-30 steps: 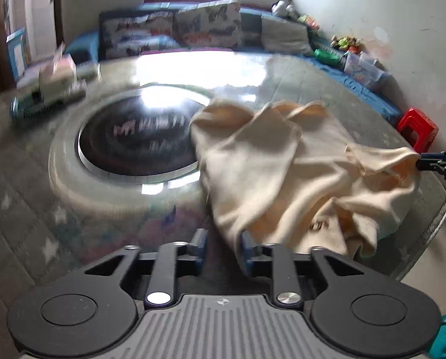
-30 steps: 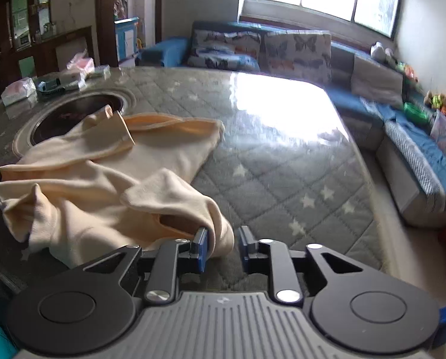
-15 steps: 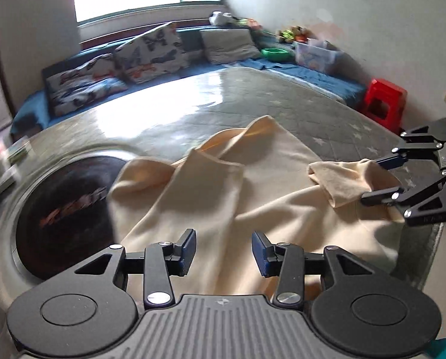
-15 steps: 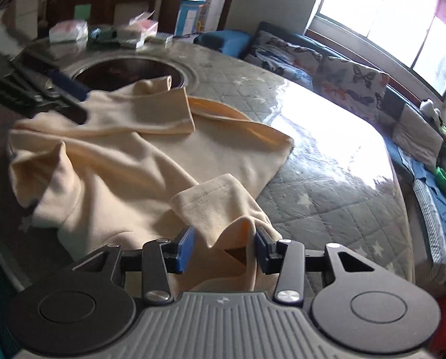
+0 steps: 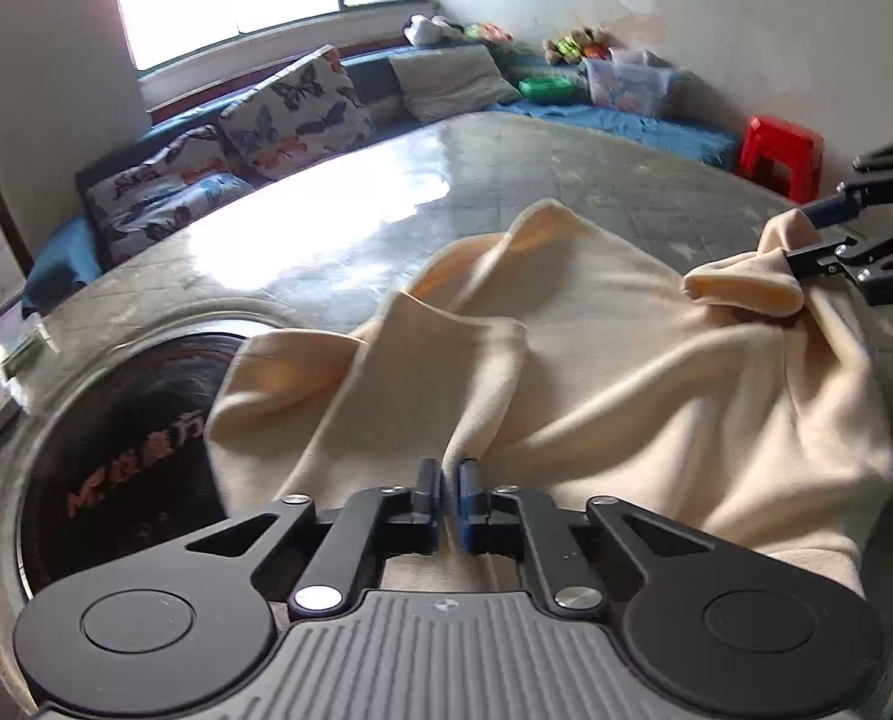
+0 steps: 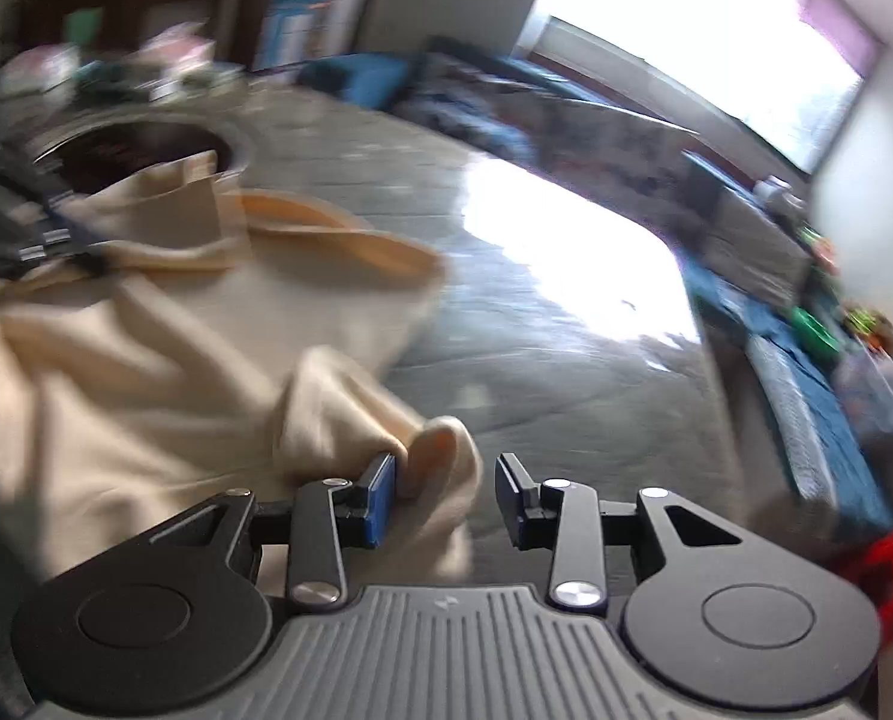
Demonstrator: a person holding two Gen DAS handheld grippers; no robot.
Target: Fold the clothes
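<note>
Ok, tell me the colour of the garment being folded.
Pale cream-yellow, plain; the garment shows best in the left wrist view.

Cream garment [image 5: 626, 360], butterfly-print cushions [image 5: 293, 111], red stool [image 5: 779, 150], grey star-quilted table [image 6: 566, 360]

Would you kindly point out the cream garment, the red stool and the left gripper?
cream garment [image 5: 626, 372], left wrist view, on its flat middle panel.
red stool [image 5: 779, 147], left wrist view, on its seat.
left gripper [image 5: 450, 483], left wrist view, midway between its fingertips.
</note>
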